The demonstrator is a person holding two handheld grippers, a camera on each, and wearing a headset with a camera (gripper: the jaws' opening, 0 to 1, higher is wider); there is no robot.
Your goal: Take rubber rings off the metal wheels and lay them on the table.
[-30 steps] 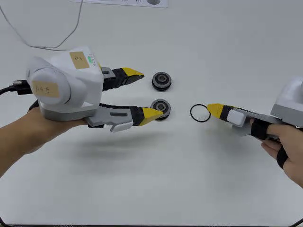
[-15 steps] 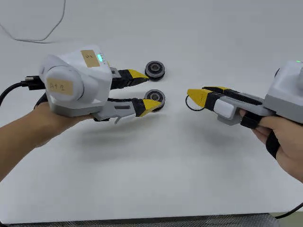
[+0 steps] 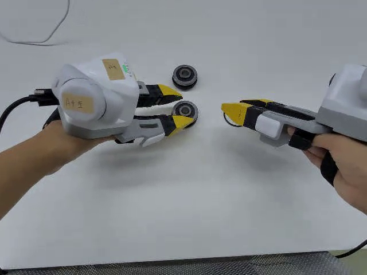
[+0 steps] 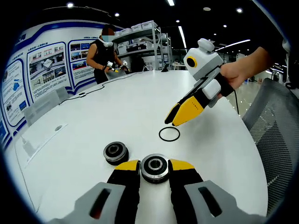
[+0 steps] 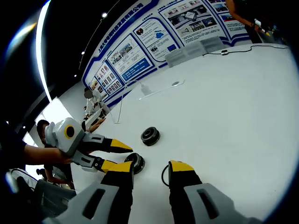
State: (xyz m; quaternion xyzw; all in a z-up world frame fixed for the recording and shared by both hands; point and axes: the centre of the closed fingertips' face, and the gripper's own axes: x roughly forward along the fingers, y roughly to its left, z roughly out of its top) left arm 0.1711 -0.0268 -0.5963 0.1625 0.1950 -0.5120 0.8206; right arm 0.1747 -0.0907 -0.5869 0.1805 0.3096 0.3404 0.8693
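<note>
On the white desk (image 3: 189,189): 2 metal wheels and 1 loose rubber ring (image 4: 159,134), flat on the surface. Near wheel (image 4: 155,167) between the yellow tips of the left tongs (image 3: 179,106), jaws spread to about its width, 1 tip close against each side; cannot tell whether pinched or merely flanked. Far wheel (image 3: 184,75) just beyond, apart from both tongs. Right tongs (image 5: 150,168) empty, jaws slightly parted, tips over the ring's edge, pointed toward the left tongs. Ring near the flanked wheel, not touching it.
</note>
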